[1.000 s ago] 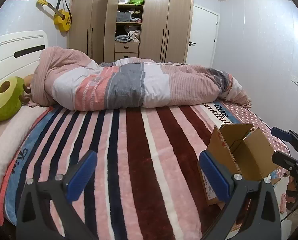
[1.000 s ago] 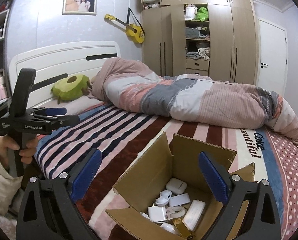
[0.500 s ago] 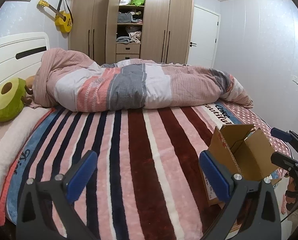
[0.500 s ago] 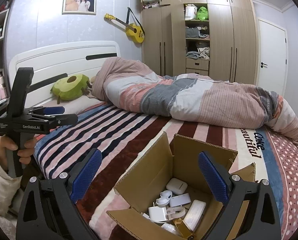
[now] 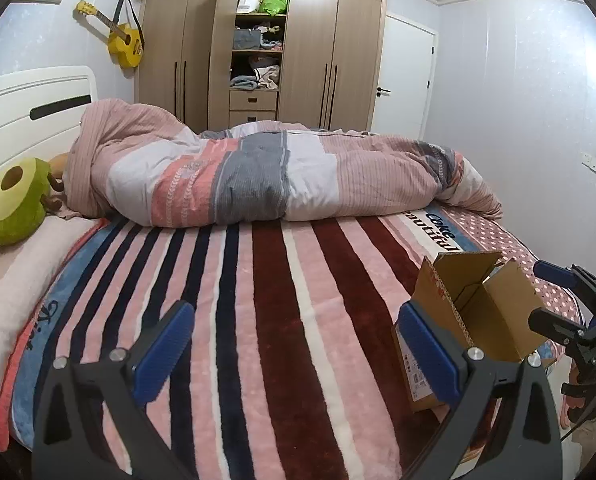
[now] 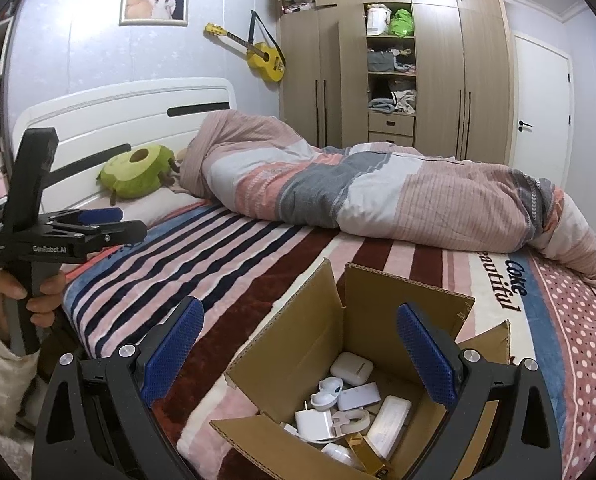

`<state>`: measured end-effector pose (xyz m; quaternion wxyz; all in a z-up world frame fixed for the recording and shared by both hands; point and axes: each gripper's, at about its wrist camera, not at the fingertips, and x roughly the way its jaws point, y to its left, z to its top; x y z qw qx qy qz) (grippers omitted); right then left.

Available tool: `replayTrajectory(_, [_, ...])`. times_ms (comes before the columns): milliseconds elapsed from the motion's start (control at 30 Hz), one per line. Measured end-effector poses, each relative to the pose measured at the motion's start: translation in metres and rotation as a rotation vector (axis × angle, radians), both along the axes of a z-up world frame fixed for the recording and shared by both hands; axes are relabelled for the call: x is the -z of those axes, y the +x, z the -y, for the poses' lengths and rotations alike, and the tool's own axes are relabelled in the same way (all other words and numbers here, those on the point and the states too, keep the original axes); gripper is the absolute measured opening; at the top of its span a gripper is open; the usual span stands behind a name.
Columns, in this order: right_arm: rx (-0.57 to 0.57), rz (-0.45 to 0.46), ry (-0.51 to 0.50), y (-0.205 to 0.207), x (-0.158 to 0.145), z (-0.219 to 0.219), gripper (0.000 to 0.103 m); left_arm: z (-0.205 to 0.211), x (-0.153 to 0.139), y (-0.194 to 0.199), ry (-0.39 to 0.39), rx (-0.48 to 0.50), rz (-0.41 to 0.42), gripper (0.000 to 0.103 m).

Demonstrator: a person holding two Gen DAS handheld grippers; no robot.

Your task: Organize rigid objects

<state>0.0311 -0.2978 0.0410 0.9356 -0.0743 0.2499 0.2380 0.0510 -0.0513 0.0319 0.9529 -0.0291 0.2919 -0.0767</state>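
Left gripper [image 5: 294, 348] had its jaws spread wide, nothing between them, hovering over the striped blanket [image 5: 274, 320]. Cardboard box [image 5: 473, 312] sat just ahead of its right finger, flaps up, contents hidden from this view. Right gripper [image 6: 298, 352] was also spread wide and empty, held above the same box [image 6: 298, 344], which lay directly ahead and below between its fingers. Inside the box: a jumble of small white items [image 6: 349, 400], including a white rounded case [image 6: 351, 366], a flat white case [image 6: 389, 420], a white charger plug [image 6: 313, 424]; the rest too cluttered to tell. In the right wrist view, the left gripper [image 6: 118, 226] showed far left of the tool, gripped by the person's hand [image 6: 38, 292]. Beyond both tools a rolled duvet [image 5: 266, 176] lay across the bed, an avocado plush [image 6: 136, 176] near the headboard.
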Motion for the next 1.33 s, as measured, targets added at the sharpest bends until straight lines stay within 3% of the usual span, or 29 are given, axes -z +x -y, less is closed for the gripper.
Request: replayTrajectory(1333, [0.02, -0.011, -0.014, 0.0007, -0.0053, -0.0023, 0.097, -0.0015, -0.0054, -0.0105, -0.007, -0.001, 0.023, 0.102])
